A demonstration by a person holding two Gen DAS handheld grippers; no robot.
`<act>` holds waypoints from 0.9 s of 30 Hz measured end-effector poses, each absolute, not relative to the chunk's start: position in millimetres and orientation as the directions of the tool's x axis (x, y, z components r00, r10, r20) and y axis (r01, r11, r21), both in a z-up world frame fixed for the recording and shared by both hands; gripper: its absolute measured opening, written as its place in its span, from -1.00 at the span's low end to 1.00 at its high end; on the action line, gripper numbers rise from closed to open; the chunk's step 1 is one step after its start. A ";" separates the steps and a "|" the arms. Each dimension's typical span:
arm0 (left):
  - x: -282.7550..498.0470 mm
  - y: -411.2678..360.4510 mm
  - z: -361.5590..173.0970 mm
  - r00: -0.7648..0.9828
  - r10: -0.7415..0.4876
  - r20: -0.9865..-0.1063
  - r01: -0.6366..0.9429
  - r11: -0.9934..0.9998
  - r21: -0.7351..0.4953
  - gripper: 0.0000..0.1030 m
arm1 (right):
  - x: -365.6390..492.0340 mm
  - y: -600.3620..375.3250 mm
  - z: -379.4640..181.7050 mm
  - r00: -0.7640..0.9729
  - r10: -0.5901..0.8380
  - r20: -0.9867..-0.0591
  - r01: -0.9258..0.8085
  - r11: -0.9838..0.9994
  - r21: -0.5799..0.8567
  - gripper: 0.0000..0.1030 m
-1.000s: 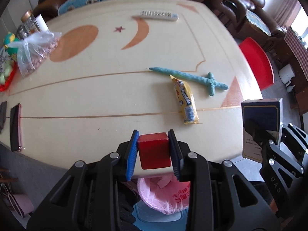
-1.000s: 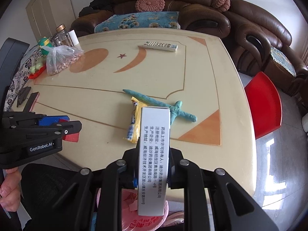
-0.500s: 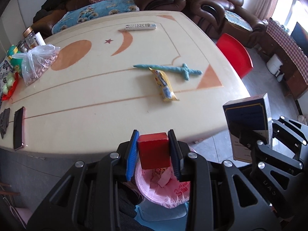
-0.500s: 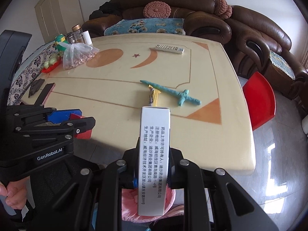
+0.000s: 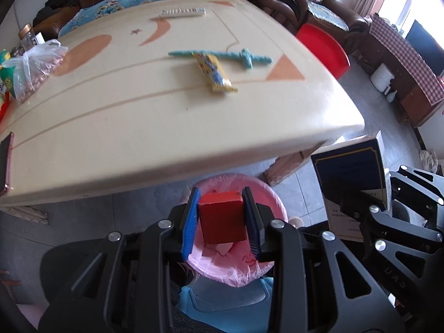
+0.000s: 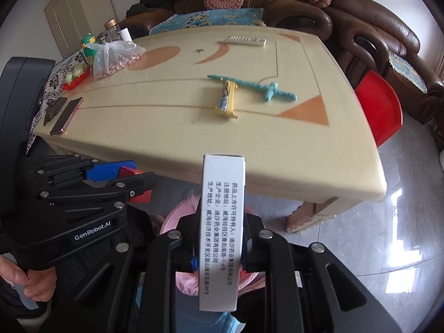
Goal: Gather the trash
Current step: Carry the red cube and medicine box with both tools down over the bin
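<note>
L gripper (image 5: pixel 222 219) is clamped on a red block (image 5: pixel 222 216), right over the pink-lined bin (image 5: pixel 266 263) just off the table's near edge (image 5: pixel 194 152). R gripper (image 6: pixel 219 238) is clamped on a white medicine box (image 6: pixel 222 222), above the same bin. Yellow wrapper (image 6: pixel 228 100) lies mid-table, touching a teal toy sword (image 6: pixel 258 86).

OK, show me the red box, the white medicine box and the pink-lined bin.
red box (image 5: pixel 222 223), left wrist view, front face between the pads.
white medicine box (image 6: pixel 222 230), right wrist view, printed side.
pink-lined bin (image 5: pixel 273 202), left wrist view, liner's right rim.
</note>
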State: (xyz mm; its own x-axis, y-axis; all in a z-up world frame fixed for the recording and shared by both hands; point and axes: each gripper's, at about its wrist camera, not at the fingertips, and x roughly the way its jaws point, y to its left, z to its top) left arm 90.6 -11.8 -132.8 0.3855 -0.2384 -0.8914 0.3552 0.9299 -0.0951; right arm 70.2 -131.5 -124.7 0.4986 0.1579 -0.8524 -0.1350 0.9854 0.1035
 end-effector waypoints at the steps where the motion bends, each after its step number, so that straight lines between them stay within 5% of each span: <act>1: 90.3 -12.6 -138.6 0.378 -0.235 -0.896 0.360 0.929 -0.092 -0.40 | 69.7 -131.6 -130.5 0.488 0.162 -0.858 -0.132 0.985 0.111 -0.61; 27: 108.2 -32.8 -297.5 0.077 -0.170 -0.982 0.344 0.929 -0.134 -0.40 | 99.1 -140.6 -312.3 0.152 0.202 -0.968 -0.051 0.979 0.196 -0.60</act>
